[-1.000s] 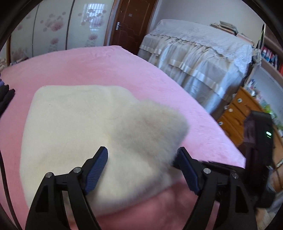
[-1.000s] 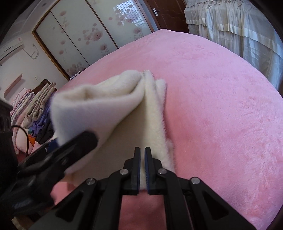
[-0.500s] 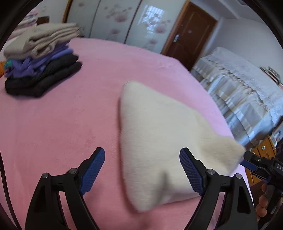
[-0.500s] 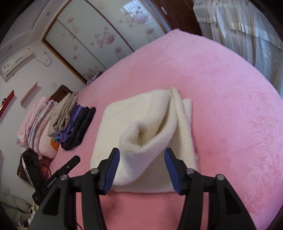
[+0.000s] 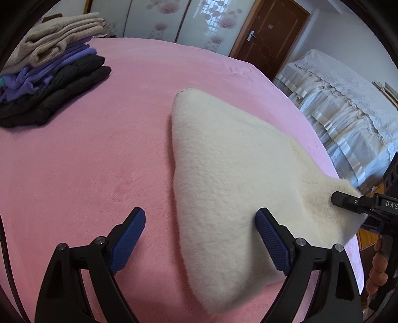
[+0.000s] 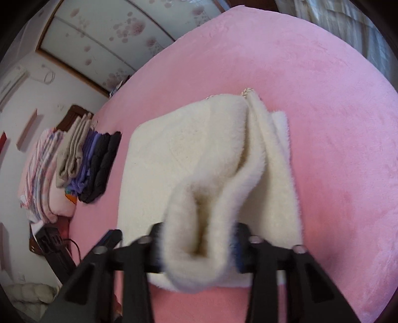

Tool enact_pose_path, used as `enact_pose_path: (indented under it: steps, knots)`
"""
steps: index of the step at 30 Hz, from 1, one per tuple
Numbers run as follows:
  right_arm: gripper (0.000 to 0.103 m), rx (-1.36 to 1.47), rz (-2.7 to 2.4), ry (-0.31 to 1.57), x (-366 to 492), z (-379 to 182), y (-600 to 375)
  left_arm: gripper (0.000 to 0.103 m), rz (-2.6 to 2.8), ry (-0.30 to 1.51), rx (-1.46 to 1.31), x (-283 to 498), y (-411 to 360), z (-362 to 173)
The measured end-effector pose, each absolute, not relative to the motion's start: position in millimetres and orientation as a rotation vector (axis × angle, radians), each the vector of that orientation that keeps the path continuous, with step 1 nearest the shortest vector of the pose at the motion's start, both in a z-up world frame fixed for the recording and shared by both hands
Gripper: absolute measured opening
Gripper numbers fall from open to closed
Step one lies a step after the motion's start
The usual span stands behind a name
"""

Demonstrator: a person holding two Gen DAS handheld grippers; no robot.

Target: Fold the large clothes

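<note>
Right wrist view: the cream fleece garment [image 6: 189, 159] lies folded on the pink bed [image 6: 335, 124], its near fold bulging between the right tongs [image 6: 199, 251], whose jaws stand apart around it. The left tongs [image 5: 200, 238] gape wide, one finger over the fleece's edge.

Someone's bedroom at home: big bed with a pink blanket [image 5: 99, 154], folded clothes stack [image 5: 49, 74] at its far left corner, flowery sliding wardrobe [image 5: 161, 20], wooden door [image 5: 268, 37].

right gripper [image 6: 199, 244] pads buried in fleece fold [image 6: 196, 223] (blurred), clothes stack [image 5: 47, 74] cropped
</note>
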State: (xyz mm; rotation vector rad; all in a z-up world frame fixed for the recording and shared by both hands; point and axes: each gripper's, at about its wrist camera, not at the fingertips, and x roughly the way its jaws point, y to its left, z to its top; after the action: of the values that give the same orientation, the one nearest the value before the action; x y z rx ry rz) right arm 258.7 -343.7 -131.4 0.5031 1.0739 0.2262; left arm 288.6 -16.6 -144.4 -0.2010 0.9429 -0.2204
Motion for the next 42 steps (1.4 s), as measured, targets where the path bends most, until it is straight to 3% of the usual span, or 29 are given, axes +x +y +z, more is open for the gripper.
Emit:
enact_pose_path:
  steps: [2,9,15,22,24,26,27,32,36,39,40,41,42]
  knots:
    - [0.023,0.422,0.212,1.041,252.7,-122.8,-339.2,0.090,-0.227,0.941,-0.176,290.8,-21.9,-141.7]
    - [0.020,0.325,0.194,0.878,207.6,-99.5,-354.6,0.090,-0.288,0.923,-0.112,286.9,-45.2,-131.3]
    - [0.020,0.412,0.136,0.961,202.7,-167.6,-384.1,0.090,-0.307,0.962,-0.057,284.7,-71.4,-146.6]
    - [0.021,0.511,0.131,0.891,192.3,-211.0,-396.8,0.092,-0.359,0.986,-0.129,290.5,-65.2,-181.9]
    - [0.025,0.478,0.118,0.887,191.4,-208.5,-392.4,0.094,-0.377,0.982,-0.159,291.1,-58.8,-186.9]
    - [0.050,0.389,0.063,0.890,190.4,-200.3,-385.8,0.095,-0.381,0.995,-0.211,292.5,-51.0,-189.7]
    - [0.055,0.364,0.050,0.893,190.7,-195.9,-384.1,0.095,-0.379,1.002,-0.228,293.1,-48.2,-189.5]
    - [0.057,0.293,0.030,0.900,188.7,-163.6,-383.4,0.094,-0.380,1.017,-0.194,288.7,-45.3,-166.8]
    - [0.057,0.185,-0.026,0.788,182.4,-121.4,-372.3,0.094,-0.413,0.947,-0.168,287.2,-39.3,-128.2]
    - [0.049,0.128,-0.009,0.730,196.8,-96.4,-359.0,0.094,-0.375,0.919,-0.116,302.6,-40.3,-106.4]
    - [0.035,0.124,0.010,0.741,208.8,-92.6,-352.4,0.093,-0.363,0.925,-0.106,310.0,-41.9,-104.2]
    - [0.021,0.126,0.031,0.761,222.4,-91.5,-345.3,0.086,-0.347,0.935,-0.096,319.9,-44.4,-103.7]
    - [0.017,0.128,0.051,0.780,235.3,-92.9,-339.1,0.075,-0.339,0.947,-0.089,328.8,-47.9,-103.8]
